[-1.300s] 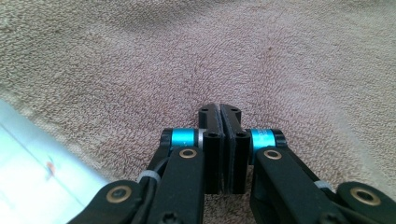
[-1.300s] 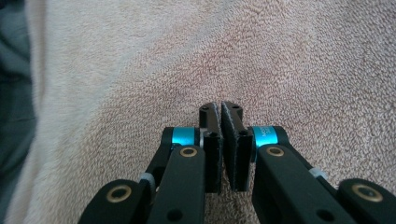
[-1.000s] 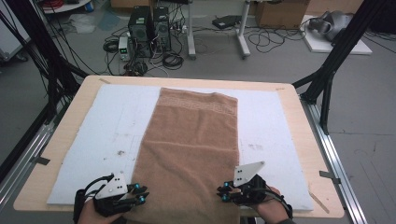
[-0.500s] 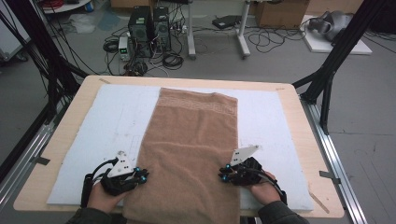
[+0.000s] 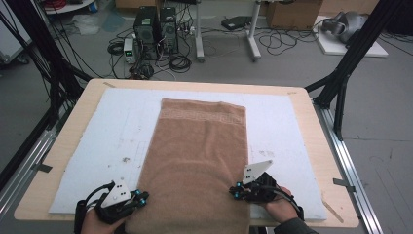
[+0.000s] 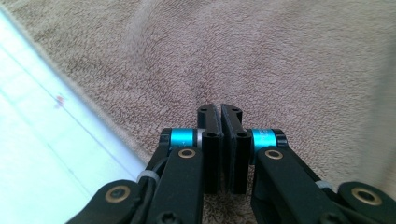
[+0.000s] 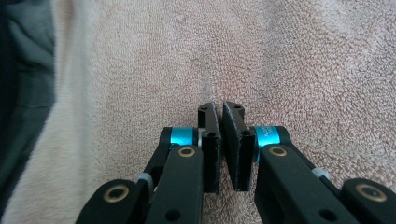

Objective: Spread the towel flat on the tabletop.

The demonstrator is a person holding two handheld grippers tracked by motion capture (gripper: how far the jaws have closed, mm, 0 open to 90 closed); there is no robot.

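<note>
1. Towel (image 5: 199, 161), brown terry, lies flat on the white mat (image 5: 97, 146) in the middle of the wooden table (image 5: 319, 146), with its near end hanging just over the table's front edge.
2. Its long axis runs from the person straight away toward the far side; the patterned band sits at the far short end, so the plain end points back at the person.
3. Left gripper (image 5: 139, 199) is at the near left edge and right gripper (image 5: 237, 192) at the near right edge, one on each long side.
4. Both pairs of jaws have just been closing and now stand pinched together; in the gripper views the pile puckers into a small ridge at the tips of the left (image 6: 220, 112) and the right (image 7: 219, 109), so each seems to have a pinch of cloth.
5. Progress, as I judge it: the grab is made, the cloth is still unfolded, and lifting the near end and carrying it over is all ahead.
</note>
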